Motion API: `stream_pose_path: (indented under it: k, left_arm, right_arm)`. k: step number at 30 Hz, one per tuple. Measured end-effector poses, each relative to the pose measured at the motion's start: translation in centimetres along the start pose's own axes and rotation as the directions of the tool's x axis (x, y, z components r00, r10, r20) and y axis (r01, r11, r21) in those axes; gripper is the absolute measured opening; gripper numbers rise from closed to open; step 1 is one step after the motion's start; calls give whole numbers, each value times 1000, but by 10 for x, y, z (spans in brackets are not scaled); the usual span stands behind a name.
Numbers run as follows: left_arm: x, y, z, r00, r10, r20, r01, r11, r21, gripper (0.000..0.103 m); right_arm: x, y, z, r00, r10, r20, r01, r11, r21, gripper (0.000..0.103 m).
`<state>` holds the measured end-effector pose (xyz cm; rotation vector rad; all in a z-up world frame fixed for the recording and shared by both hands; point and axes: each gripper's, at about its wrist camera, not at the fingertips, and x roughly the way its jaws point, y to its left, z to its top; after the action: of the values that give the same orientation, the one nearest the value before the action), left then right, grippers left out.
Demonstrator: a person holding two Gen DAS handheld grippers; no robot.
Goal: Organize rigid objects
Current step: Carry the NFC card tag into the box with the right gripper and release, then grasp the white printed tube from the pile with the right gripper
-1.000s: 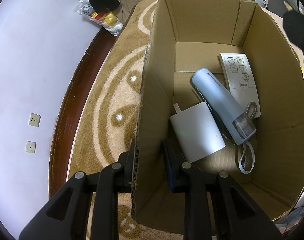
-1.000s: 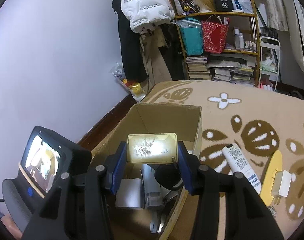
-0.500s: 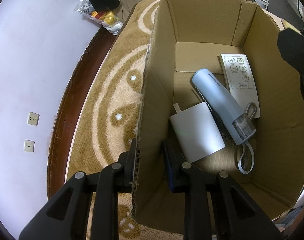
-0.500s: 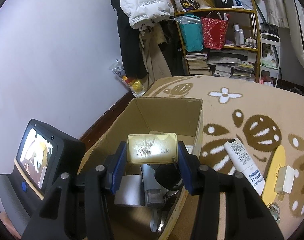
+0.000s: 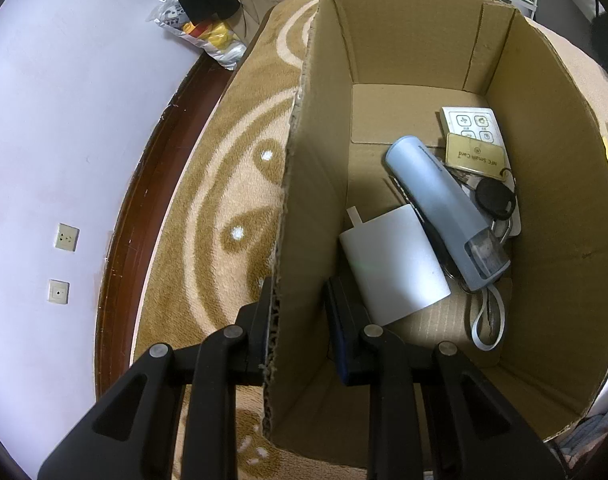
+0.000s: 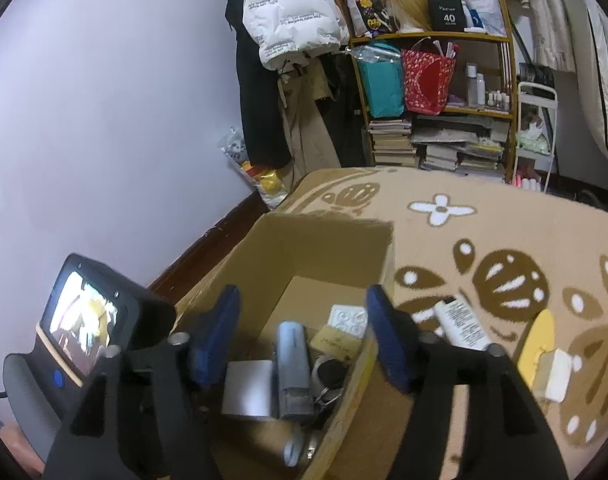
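Now the left hand-held gripper point(image 5: 300, 320) is clamped on the brown cardboard box point(image 5: 552, 200) wall. The right hand-held gripper point(image 6: 300, 344) is spread wide above it, empty. The gold NFC card point(image 5: 475, 155) lies inside, on the white remote point(image 5: 470, 120).

The left tongs point(image 5: 300, 320) are showing matte black angular arms with triangular cut-outs, each arm carrying round silver screw heads. Their fingers point(image 5: 342, 326) are wearing dark blue pads. The right tongs point(image 6: 300, 338) are showing the same black frame, silver screws and blue-padded fingers point(image 6: 214, 340). No skin, sleeve or cable is appearing in either view.
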<state>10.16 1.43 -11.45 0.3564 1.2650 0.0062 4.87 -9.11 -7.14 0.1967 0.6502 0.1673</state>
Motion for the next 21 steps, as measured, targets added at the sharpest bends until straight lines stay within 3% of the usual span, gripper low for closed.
stream_pose_path:
  k: [7, 21]
  left_arm:
    - [-1, 2, 0, 1000, -12, -4, 12, 1000, -7, 24]
    - [1, 2, -1, 1000, -5, -9, 5, 1000, 1, 24]
  right_arm:
    - [-4, -25, 13, 996, -90, 17, 90, 996, -11, 103]
    - [30, -102, 8, 977, -210, -37, 212, 973, 91, 103]
